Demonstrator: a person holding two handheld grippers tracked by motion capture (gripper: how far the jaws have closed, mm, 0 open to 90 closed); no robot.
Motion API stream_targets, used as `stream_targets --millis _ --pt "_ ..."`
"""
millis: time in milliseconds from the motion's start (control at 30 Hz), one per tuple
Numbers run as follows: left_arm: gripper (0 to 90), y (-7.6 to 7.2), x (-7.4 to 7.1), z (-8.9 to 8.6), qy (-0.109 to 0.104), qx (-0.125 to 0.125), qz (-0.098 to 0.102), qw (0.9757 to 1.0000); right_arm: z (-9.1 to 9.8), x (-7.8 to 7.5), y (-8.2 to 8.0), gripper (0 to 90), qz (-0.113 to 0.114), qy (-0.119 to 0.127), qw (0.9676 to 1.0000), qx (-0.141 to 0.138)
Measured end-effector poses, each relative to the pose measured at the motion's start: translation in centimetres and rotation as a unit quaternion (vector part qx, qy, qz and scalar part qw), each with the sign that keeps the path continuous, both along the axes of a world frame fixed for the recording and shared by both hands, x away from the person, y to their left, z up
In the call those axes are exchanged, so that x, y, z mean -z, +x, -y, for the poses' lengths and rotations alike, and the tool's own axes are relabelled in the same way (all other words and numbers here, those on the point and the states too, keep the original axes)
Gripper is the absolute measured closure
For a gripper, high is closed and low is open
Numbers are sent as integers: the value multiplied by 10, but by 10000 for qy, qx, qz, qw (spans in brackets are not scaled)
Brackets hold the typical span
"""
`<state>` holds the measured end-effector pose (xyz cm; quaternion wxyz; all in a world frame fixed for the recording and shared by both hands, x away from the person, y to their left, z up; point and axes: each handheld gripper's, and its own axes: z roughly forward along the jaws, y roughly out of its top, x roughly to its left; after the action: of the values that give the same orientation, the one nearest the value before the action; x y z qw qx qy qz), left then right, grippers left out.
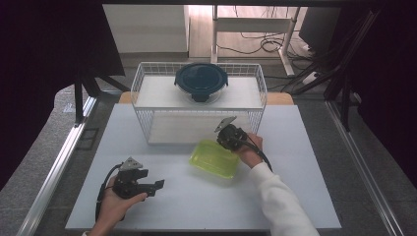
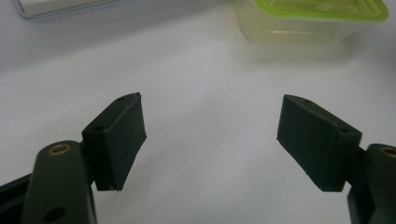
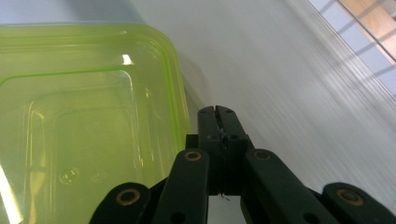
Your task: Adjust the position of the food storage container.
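Observation:
A yellow-green see-through container [image 1: 214,158] lies on the white table [image 1: 196,211] in front of a wire basket. My right gripper [image 1: 221,143] is shut, its tips right beside the container's edge. In the right gripper view the shut jaws [image 3: 217,112] lie next to the container's rim [image 3: 180,93], with nothing between them. My left gripper [image 1: 154,188] rests at the front left of the table, open and empty. In the left gripper view its fingertips [image 2: 210,135] stand wide apart, and the container [image 2: 308,18] is farther off.
A white wire basket [image 1: 147,73] stands at the back of the table. A round container with a dark blue lid [image 1: 201,81] sits on a white surface within it. Metal rails run along both sides of the table.

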<state>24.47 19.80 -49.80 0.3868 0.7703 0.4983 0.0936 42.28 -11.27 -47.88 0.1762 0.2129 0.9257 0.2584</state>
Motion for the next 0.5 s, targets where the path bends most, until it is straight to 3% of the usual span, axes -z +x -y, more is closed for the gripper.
stream_targets --millis 500 --pt "227 1 -6 -11 -149 -123 2 9998 -27 4 -21 890 -172 45 9978 -635"
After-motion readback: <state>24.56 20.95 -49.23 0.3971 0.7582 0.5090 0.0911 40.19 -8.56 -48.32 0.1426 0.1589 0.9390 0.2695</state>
